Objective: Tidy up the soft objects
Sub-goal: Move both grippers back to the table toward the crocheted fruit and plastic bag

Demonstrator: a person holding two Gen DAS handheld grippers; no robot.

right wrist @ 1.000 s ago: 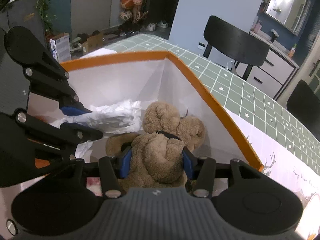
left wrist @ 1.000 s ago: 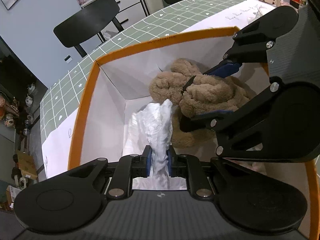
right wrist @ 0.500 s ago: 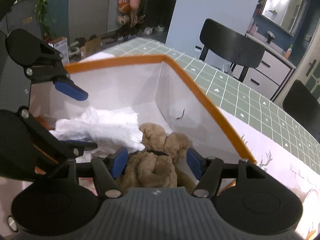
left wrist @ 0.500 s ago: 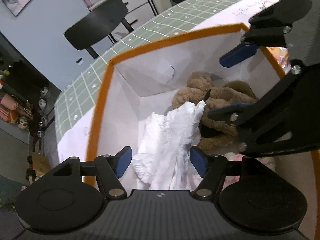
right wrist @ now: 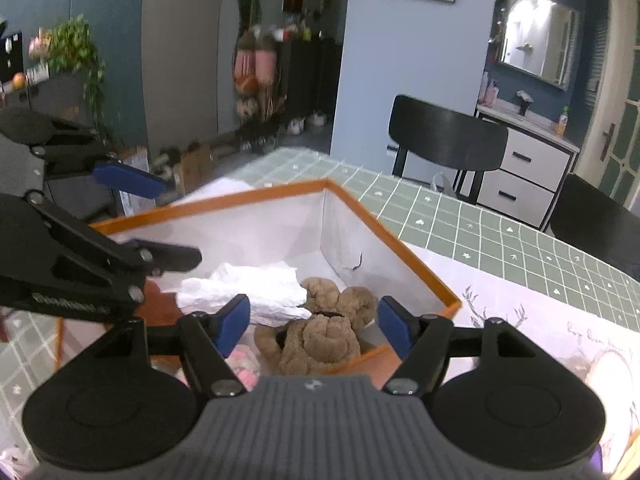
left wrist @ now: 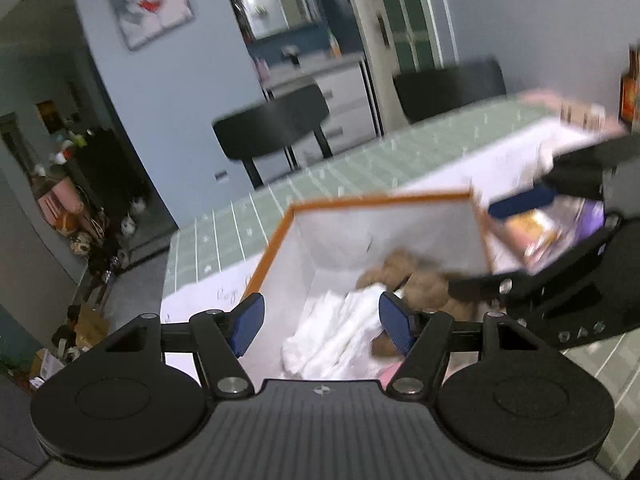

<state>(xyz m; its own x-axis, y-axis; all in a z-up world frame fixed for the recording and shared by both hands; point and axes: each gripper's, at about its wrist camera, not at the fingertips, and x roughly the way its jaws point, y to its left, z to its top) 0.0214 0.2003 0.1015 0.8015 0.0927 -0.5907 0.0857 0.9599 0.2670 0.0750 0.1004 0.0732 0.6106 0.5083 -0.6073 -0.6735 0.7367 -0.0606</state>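
A white-lined box with an orange rim (left wrist: 380,199) (right wrist: 280,192) stands on the table. Inside it lie a brown teddy bear (left wrist: 424,280) (right wrist: 320,336) and a crumpled white cloth (left wrist: 340,332) (right wrist: 248,292), side by side and touching. Something soft and pink (right wrist: 244,360) sits at the box's near side. My left gripper (left wrist: 320,326) hangs open above the box with nothing between its pads. My right gripper (right wrist: 313,325) is also above the box. Its jaws are opening, clear of the bear below. Each gripper shows at the edge of the other's view.
The table has a green grid cloth (right wrist: 480,220) and a white printed cover (right wrist: 540,320). Two black chairs (left wrist: 276,128) (right wrist: 444,136) stand behind it, by a white drawer cabinet (right wrist: 528,176). A colourful packet (left wrist: 540,232) lies just right of the box.
The left gripper let go of the white cloth and the right gripper let go of the teddy bear. Both opened and rose up and back out of the box.
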